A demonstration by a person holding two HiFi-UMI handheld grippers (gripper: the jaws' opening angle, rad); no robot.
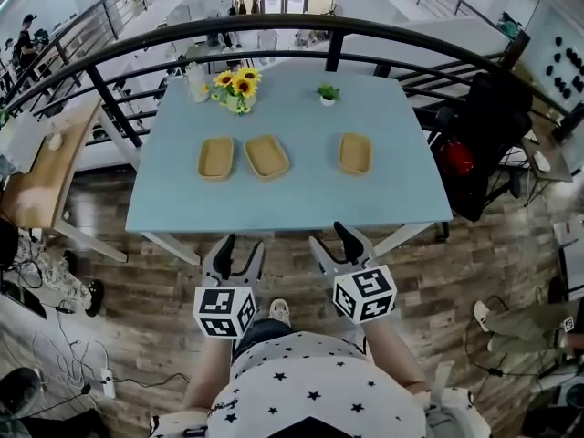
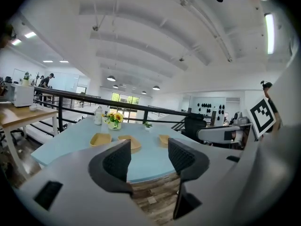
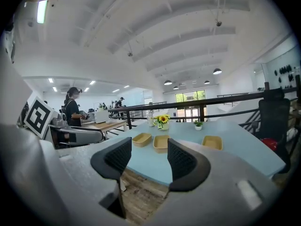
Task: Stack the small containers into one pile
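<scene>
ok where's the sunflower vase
Head view: the sunflower vase stands on the table's far side, left of centre, behind the left container, small potted plant to its right.

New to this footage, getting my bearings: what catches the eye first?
On the light blue table lie a left container and middle container close together, a right container apart. Sunflowers and a small plant stand behind them. Left tongs and right tongs hang open, empty, short of the table.

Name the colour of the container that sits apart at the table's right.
Light tan-yellow, like pale wood. The container shows best in the head view.
</scene>
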